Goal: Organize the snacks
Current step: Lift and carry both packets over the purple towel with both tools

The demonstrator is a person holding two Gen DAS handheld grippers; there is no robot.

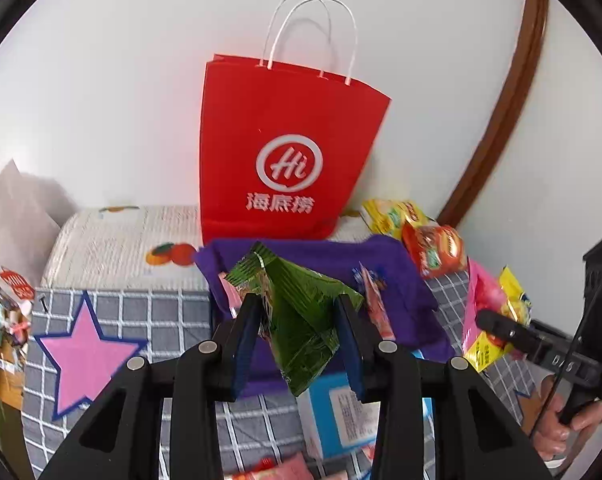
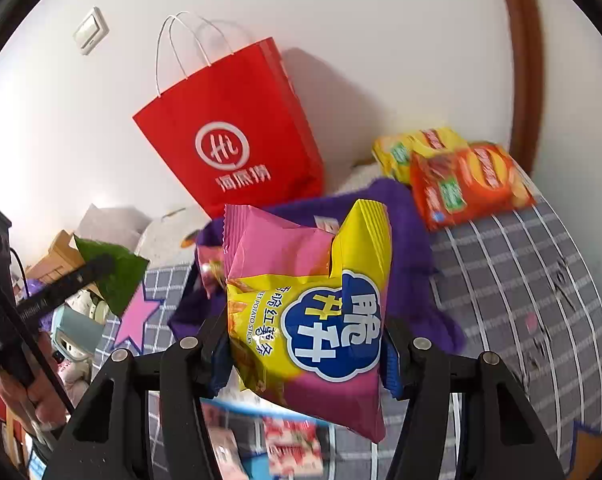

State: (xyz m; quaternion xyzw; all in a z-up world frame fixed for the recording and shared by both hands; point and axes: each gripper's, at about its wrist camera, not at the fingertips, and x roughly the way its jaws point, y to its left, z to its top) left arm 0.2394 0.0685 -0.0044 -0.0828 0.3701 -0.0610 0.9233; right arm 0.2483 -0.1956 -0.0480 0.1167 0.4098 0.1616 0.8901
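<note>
Left gripper (image 1: 297,320): clamps green packet (image 1: 301,320).
Right gripper (image 2: 305,344): clamps pink-yellow bag (image 2: 313,312).
Red bag (image 1: 285,152): upright, centre; inside hidden.

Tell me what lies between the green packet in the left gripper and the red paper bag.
In the left wrist view, a purple cloth lies between the green packet, held by the left gripper, and the red paper bag.

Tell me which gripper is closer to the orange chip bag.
Right. The right gripper holds its snack just short of the orange chip bag; the left gripper is farther left, over the purple cloth.
</note>
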